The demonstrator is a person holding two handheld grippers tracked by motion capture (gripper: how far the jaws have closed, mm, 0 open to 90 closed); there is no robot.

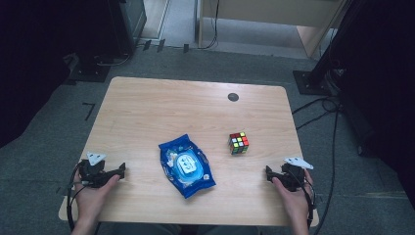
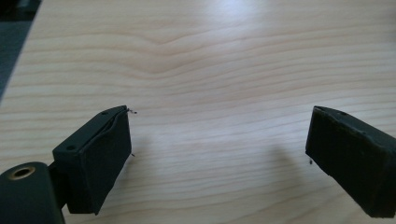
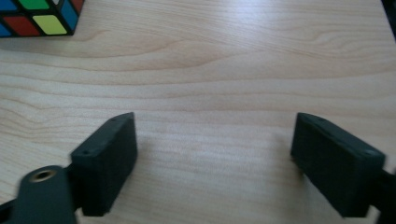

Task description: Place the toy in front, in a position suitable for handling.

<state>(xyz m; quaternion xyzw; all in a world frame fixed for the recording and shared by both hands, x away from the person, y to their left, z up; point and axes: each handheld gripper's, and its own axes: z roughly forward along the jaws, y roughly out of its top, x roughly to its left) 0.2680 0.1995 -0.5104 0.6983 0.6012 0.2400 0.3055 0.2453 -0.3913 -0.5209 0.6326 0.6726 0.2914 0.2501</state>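
Note:
A blue wet-wipe pack point(image 1: 186, 165) with a white lid lies flat at the middle of the wooden table point(image 1: 195, 112). A colour-tiled puzzle cube point(image 1: 238, 143) stands to its right; its corner also shows in the right gripper view, cube point(image 3: 39, 17), up and left of the jaws. My left gripper point(image 1: 121, 170) rests near the front left edge, held by a hand, open point(image 2: 219, 140) over bare wood. My right gripper point(image 1: 268, 172) sits near the front right edge, open point(image 3: 215, 140), with nothing between its jaws.
A small dark round disc point(image 1: 233, 97) sits near the table's far edge. Beyond the table are grey floor, black stands and cables point(image 1: 318, 105) at the right, and a wooden furniture piece point(image 1: 274, 14) at the back.

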